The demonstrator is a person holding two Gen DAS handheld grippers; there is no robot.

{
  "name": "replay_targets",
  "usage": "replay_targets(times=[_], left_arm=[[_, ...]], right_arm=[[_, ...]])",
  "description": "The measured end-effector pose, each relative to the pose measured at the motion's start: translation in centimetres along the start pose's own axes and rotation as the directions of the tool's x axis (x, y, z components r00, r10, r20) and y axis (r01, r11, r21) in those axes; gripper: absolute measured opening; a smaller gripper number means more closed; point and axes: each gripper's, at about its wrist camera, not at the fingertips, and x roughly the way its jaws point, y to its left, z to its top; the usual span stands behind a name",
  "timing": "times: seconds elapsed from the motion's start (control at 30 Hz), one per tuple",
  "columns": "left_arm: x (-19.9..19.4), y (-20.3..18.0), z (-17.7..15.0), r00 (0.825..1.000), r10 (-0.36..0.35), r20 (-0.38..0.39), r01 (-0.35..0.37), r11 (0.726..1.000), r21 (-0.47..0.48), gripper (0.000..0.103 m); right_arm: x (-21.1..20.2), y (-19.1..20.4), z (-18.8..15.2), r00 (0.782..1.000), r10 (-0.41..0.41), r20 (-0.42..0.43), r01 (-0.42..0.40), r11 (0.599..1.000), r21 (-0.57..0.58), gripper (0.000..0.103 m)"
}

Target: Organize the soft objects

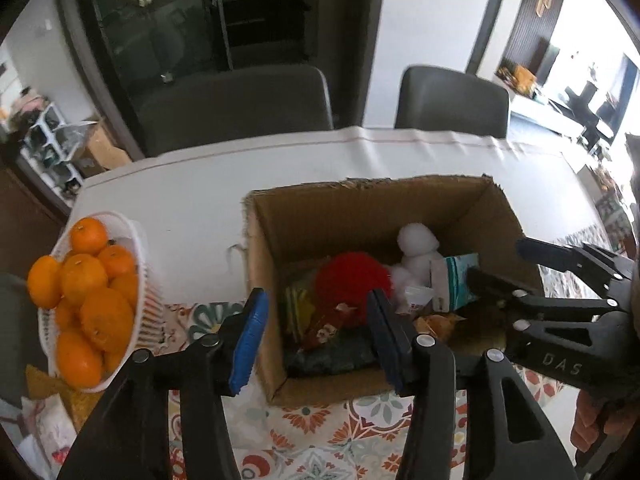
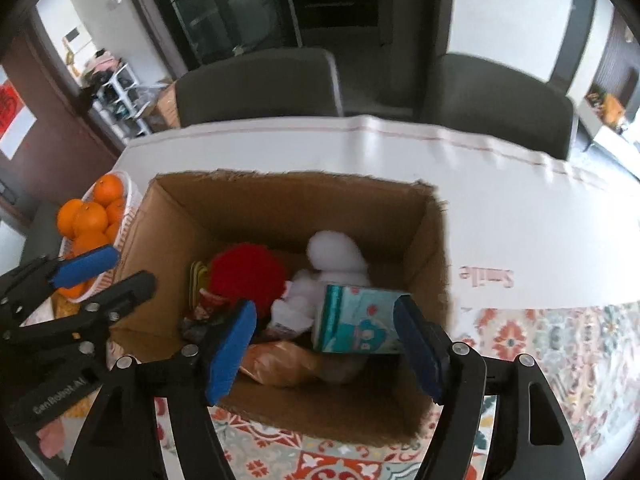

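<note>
Both hand-held grippers (left [image 1: 318, 336], right [image 2: 324, 344]) released above cardboard box [image 2: 434, 248]; "Smile" lettering [image 2: 486, 278] only in right view.

Two wrist fisheyes, both looking down and forward into the same open cardboard box [image 1: 372, 216] on the bench [image 1: 192, 188].

The left view sits near the box's left front corner, its fingers [image 1: 250, 340] straddling the box's left wall; a basket of oranges [image 1: 86, 292] lies left of them and the other tool's fingers [image 1: 504, 280] enter from the right. The right view hangs close above the box [image 2: 288, 200] front, its fingers [image 2: 232, 350] spanning the contents. Both share the box, oranges [image 2: 94, 216], the two chairs [image 2: 260, 80] beyond and the bench's far edge.
</note>
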Motion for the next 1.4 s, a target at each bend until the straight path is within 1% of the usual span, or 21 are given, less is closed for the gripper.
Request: replay_targets(times=[0.07, 0.13, 0.17, 0.2, 0.23, 0.27, 0.3, 0.33, 0.37, 0.43, 0.53, 0.6, 0.63, 0.73, 0.83, 0.87, 0.97, 1.1, 1.27, 1.4], left_arm=[[-1.4, 0.1, -0.6, 0.999, 0.025, 0.034, -0.025, 1.0, -0.004, 0.056], [-3.3, -0.1, -1.6, 0.996, 0.049, 0.073, -0.049, 0.999, -0.003, 0.063], [-4.3, -0.1, -2.1, 0.994, 0.052, 0.096, -0.052, 0.999, -0.008, 0.063], [-5.1, 0.0, -2.5, 0.992, 0.055, 0.115, -0.054, 0.998, -0.014, 0.066], [-6.1, 0.0, -3.0, 0.989, 0.062, 0.137, -0.059, 0.998, -0.02, 0.072], [-7.0, 0.0, -3.6, 0.984, 0.069, 0.161, -0.066, 0.997, -0.025, 0.075], [-8.4, -0.1, -4.4, 0.977, 0.076, 0.199, -0.072, 0.997, -0.025, 0.081], [-9.2, -0.2, -5.0, 0.972, 0.08, 0.22, -0.076, 0.997, -0.026, 0.085], [-10.3, -0.2, -5.8, 0.965, 0.088, 0.248, -0.083, 0.996, -0.028, 0.086], [-12.1, -0.1, -7.1, 0.952, 0.108, 0.286, -0.102, 0.994, -0.037, 0.091], [-14.4, -0.2, -9.2, 0.93, 0.145, 0.338, -0.134, 0.989, -0.054, 0.098], [-16.2, -0.2, -11.0, 0.912, 0.162, 0.377, -0.151, 0.987, -0.059, 0.101], [-16.9, -0.3, -11.6, 0.906, 0.167, 0.388, -0.157, 0.986, -0.059, 0.102], [-19.0, -0.6, -13.8, 0.89, 0.168, 0.423, -0.161, 0.986, -0.053, 0.103], [-20.3, -0.8, -15.7, 0.883, 0.17, 0.438, -0.167, 0.985, -0.045, 0.103], [-20.9, -0.8, -16.4, 0.88, 0.175, 0.441, -0.172, 0.984, -0.045, 0.103], [-22.1, -1.3, -18.1, 0.873, 0.166, 0.458, -0.164, 0.985, -0.045, 0.103], [-24.1, -2.0, -20.7, 0.856, 0.177, 0.486, -0.172, 0.984, -0.055, 0.103], [-26.2, -3.0, -23.7, 0.847, 0.174, 0.502, -0.174, 0.984, -0.046, 0.103], [-28.2, -3.9, -26.9, 0.837, 0.174, 0.519, -0.176, 0.983, -0.046, 0.103]], right_arm=[[-1.4, 0.0, -0.5, 0.998, -0.046, 0.035, 0.046, 0.999, 0.013, 0.072], [-3.1, 0.2, -1.2, 0.993, -0.085, 0.079, 0.083, 0.996, 0.025, 0.072], [-4.0, 0.3, -1.6, 0.99, -0.095, 0.101, 0.092, 0.995, 0.03, 0.072], [-5.0, 0.5, -2.2, 0.986, -0.108, 0.125, 0.104, 0.994, 0.039, 0.072], [-5.9, 0.6, -2.7, 0.983, -0.114, 0.146, 0.108, 0.993, 0.047, 0.072], [-7.2, 0.9, -3.5, 0.977, -0.118, 0.178, 0.109, 0.992, 0.057, 0.073], [-7.9, 0.9, -4.0, 0.973, -0.121, 0.197, 0.111, 0.992, 0.061, 0.074], [-9.0, 1.1, -4.7, 0.967, -0.128, 0.22, 0.116, 0.991, 0.065, 0.077], [-9.9, 1.3, -5.2, 0.963, -0.133, 0.236, 0.12, 0.99, 0.07, 0.078], [-11.8, 1.5, -6.5, 0.951, -0.139, 0.276, 0.12, 0.989, 0.084, 0.087], [-14.7, 2.1, -8.7, 0.93, -0.167, 0.327, 0.143, 0.985, 0.094, 0.091], [-16.3, 2.8, -10.1, 0.914, -0.193, 0.358, 0.169, 0.981, 0.099, 0.093], [-17.0, 3.1, -10.8, 0.906, -0.204, 0.371, 0.179, 0.979, 0.1, 0.093], [-19.0, 4.0, -13.4, 0.893, -0.198, 0.405, 0.172, 0.98, 0.099, 0.093], [-20.6, 4.6, -16.0, 0.885, -0.184, 0.428, 0.155, 0.983, 0.103, 0.093], [-21.2, 4.8, -17.0, 0.879, -0.19, 0.437, 0.158, 0.981, 0.11, 0.093], [-22.2, 5.2, -19.1, 0.873, -0.203, 0.444, 0.165, 0.979, 0.121, 0.093], [-23.7, 5.8, -21.5, 0.866, -0.194, 0.46, 0.158, 0.981, 0.116, 0.093], [-25.3, 6.2, -24.7, 0.862, -0.176, 0.476, 0.142, 0.984, 0.108, 0.093], [-26.6, 6.3, -27.6, 0.862, -0.158, 0.482, 0.12, 0.987, 0.11, 0.093]])
